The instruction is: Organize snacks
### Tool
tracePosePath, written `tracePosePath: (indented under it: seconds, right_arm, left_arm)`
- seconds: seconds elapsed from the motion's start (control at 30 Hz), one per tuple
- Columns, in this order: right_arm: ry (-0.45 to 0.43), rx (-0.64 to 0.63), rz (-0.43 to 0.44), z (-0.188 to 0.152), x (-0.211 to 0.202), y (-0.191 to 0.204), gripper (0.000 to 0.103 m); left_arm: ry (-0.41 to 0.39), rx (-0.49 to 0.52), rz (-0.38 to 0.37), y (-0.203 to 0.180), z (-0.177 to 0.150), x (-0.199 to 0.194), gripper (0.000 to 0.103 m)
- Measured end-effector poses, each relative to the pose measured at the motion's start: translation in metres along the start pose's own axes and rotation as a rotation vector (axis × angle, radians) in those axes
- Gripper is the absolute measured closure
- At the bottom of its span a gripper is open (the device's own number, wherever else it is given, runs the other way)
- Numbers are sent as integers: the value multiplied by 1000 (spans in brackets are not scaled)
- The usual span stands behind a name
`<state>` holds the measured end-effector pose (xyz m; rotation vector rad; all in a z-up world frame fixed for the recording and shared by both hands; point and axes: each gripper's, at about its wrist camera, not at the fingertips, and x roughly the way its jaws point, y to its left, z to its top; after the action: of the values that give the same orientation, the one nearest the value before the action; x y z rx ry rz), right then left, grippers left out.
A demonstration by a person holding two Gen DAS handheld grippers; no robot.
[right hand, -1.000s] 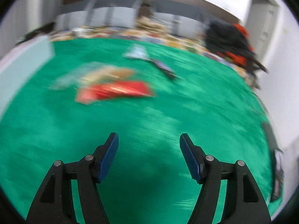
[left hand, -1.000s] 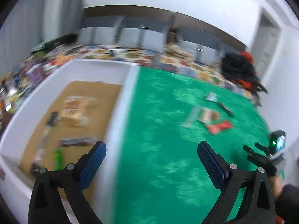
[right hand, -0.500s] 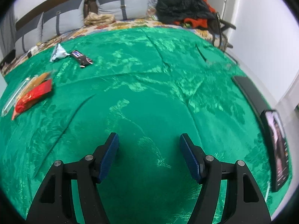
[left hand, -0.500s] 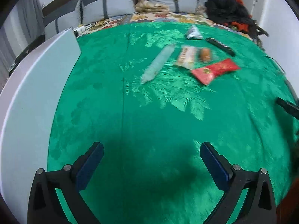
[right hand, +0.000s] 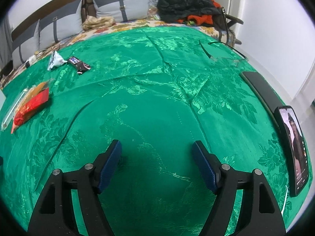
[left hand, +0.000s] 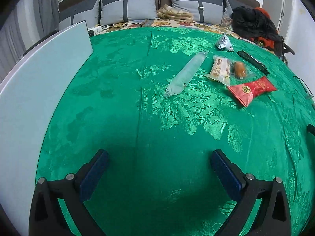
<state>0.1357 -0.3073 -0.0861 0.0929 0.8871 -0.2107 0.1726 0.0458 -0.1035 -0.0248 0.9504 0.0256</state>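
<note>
A: What has changed over the last second?

B: A white box with snacks lying inside was filling the left wrist view a second ago. Now only the outer side of the box wall [left hand: 39, 82] is seen at the left edge, and the green cloth [left hand: 157, 118] fills the rest. The blur is gone from both views.

A: And the grippers?

B: The left gripper [left hand: 157, 175] is held wide open above bare cloth, with nothing between its pads. The jaws of the right gripper [right hand: 156, 165] have just been opened a little further; nothing is between them either.

A: Where are the snacks?

B: They are grouped well ahead of the left gripper: a long clear packet [left hand: 187, 72], a biscuit packet [left hand: 219, 69] with a small bun packet [left hand: 239, 68] touching it, a red packet [left hand: 253, 89] just beside those, then a silver pouch [left hand: 224, 43] and a dark bar [left hand: 253, 62] further back.

A: What does that mean for the task?

B: A fresh pick is judged to be under way. Nothing is held yet, and the loose snacks still have to be carried to the box.
</note>
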Motion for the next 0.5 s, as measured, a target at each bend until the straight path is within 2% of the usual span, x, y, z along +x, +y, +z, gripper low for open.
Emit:
tracePosePath:
  seconds: [0.3, 0.37, 0.43, 0.5]
  right_arm:
    - [2, 1, -10, 0, 1, 0, 23]
    - [2, 1, -10, 0, 1, 0, 23]
    - [2, 1, -10, 0, 1, 0, 23]
    - [2, 1, -10, 0, 1, 0, 23]
  left_arm:
    - [3, 3, 0, 0, 0, -1, 0]
    - [35, 11, -6, 1, 5, 1, 0]
    - [113, 14, -22, 2, 18, 6, 0]
    - [121, -2, -65, 4, 35, 7, 0]
